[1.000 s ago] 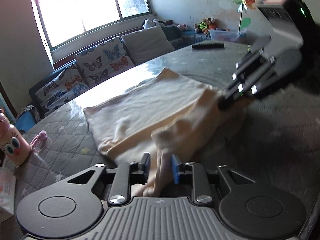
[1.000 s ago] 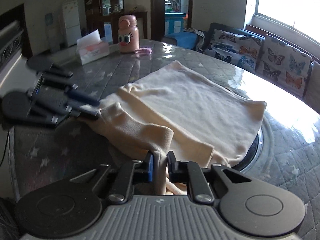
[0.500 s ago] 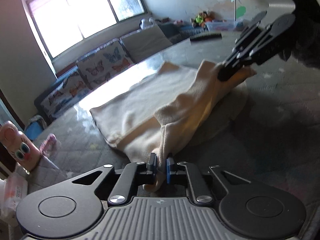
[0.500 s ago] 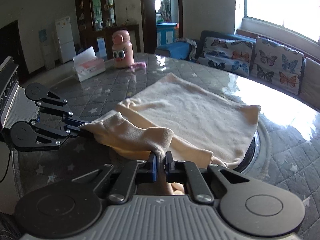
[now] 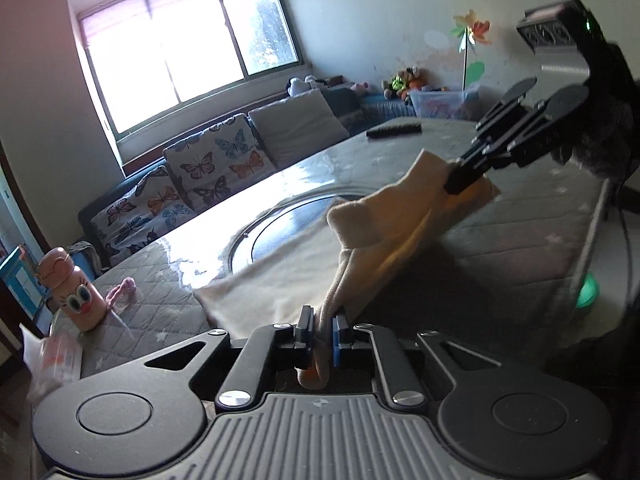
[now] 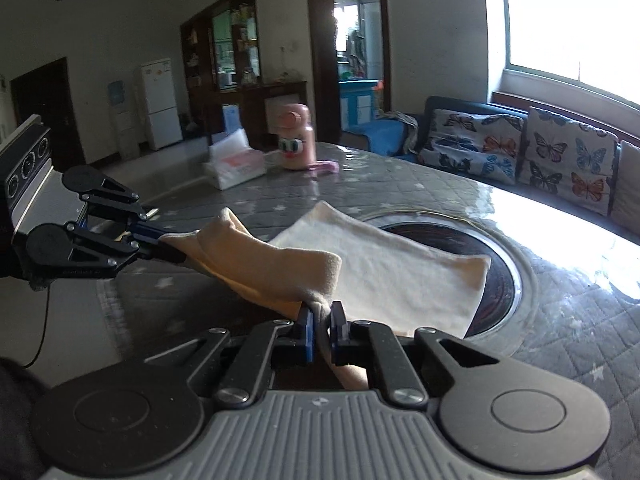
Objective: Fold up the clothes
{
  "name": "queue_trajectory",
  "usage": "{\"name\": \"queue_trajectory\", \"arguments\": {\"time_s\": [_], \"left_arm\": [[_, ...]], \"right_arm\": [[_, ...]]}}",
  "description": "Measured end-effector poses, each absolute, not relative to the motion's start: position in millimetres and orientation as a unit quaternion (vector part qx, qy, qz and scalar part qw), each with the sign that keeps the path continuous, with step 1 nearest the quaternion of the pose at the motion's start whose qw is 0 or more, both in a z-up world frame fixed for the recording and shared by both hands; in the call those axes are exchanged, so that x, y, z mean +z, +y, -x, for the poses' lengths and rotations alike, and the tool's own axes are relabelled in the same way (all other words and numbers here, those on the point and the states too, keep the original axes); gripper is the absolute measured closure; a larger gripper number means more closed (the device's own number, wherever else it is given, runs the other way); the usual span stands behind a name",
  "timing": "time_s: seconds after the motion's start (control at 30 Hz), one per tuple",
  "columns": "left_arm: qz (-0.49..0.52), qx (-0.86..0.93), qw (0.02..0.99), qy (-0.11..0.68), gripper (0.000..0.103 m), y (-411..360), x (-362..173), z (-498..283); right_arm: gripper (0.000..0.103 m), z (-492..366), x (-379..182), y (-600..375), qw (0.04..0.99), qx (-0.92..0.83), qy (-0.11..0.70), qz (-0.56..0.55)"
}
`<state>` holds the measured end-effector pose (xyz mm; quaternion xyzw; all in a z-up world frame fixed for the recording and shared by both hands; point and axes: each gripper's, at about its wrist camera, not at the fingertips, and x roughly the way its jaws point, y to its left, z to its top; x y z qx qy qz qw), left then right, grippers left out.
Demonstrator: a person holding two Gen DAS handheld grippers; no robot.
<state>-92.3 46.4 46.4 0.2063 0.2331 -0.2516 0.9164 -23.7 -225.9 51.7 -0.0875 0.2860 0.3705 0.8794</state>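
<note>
A cream-yellow garment lies partly on the grey quilted table. Its near edge is lifted and stretched between both grippers. My left gripper is shut on one end of that edge; it also shows in the right wrist view. My right gripper is shut on the other end; it also shows in the left wrist view. The far part of the garment rests flat over the round inset plate.
A pink cartoon bottle, a tissue pack and a pink cord sit at one end of the table. A dark remote lies at the far end. A butterfly-cushioned sofa runs under the window.
Both grippers have lifted the held edge higher and pulled the garment back toward me. The round inset plate, covered before, now shows beyond the cloth.
</note>
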Motion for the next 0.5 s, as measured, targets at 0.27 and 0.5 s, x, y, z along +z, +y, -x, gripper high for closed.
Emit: {"name": "queue_trajectory", "arguments": {"time_s": [0.27, 0.5], "left_arm": [[-0.178, -0.232, 0.928, 0.233, 0.093, 54, 57, 88], [-0.154, -0.204, 0.935, 0.245, 0.093, 64, 59, 20]], "right_arm": [[0.096, 36, 72, -221, 0.878, 0.384, 0.27, 0.094], [0.096, -22, 78, -199, 0.883, 0.371, 0.267, 0.106]]}}
